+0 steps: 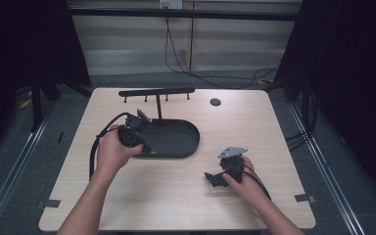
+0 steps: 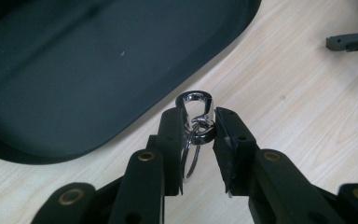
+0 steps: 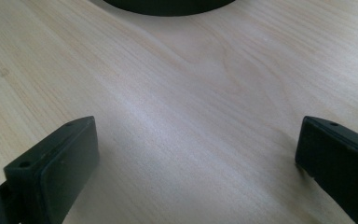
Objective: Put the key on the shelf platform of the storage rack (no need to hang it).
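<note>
Now, clasp [image 2: 196,116] between left fingers [image 2: 173,140]

I work in a lab-like recording bay: a pale wood-grain table [image 1: 176,196] at frame centre, black curtains [image 1: 24,39] at both upper corners, loose black cables [image 1: 200,73] along the top-centre wall.

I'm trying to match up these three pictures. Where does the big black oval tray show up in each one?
High view: the black tray lies mid-table, just right of the left gripper.
Left gripper view: it covers the upper left, beyond the jaws shut on a metal key clasp.
Right gripper view: a dark curved edge at top centre, far beyond the open jaws.
Shared landmark: the pale wooden table.
</note>
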Tool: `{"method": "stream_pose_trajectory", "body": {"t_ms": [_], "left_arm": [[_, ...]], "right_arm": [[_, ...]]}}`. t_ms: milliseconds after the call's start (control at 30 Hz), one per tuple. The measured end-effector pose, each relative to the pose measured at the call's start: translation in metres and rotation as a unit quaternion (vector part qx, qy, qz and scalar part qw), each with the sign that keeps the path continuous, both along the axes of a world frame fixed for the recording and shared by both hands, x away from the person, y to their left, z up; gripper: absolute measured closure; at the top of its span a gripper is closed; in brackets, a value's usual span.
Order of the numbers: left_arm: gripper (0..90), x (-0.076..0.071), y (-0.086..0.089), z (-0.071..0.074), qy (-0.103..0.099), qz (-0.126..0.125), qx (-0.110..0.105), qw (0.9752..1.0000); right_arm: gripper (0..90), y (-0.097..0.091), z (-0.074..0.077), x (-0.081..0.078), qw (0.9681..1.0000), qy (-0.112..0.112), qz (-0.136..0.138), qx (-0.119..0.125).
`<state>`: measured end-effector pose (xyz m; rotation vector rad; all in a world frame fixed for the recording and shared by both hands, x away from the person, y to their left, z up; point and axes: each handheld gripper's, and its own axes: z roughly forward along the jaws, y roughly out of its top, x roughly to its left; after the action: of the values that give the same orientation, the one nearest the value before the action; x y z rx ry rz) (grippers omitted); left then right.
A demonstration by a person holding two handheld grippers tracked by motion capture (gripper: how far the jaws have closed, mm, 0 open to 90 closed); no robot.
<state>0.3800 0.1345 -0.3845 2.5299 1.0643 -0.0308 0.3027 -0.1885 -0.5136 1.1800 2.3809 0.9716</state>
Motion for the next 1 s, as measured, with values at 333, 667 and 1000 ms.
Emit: {"method": "stream_pose_trajectory", "body": {"t_ms": [333,667,1000], "left_arm": [[72.7,0.008,-0.003,-0.001,-0.004,0.009,-0.004,0.9999],[72.8,0.016,-0.008,-0.006,-0.006,0.013,-0.009,0.9999],[72.8,0.022,-0.009,-0.005,-0.016,0.023,-0.011,0.9995]], "right_arm": [[0.0,0.000,0.000,0.000,1.0000,-0.001,0.001,0.001],[0.0,0.000,0.000,0.000,1.0000,0.000,0.000,0.001],[0.0,0.000,0.000,0.000,1.0000,-0.001,0.000,0.000]]}}
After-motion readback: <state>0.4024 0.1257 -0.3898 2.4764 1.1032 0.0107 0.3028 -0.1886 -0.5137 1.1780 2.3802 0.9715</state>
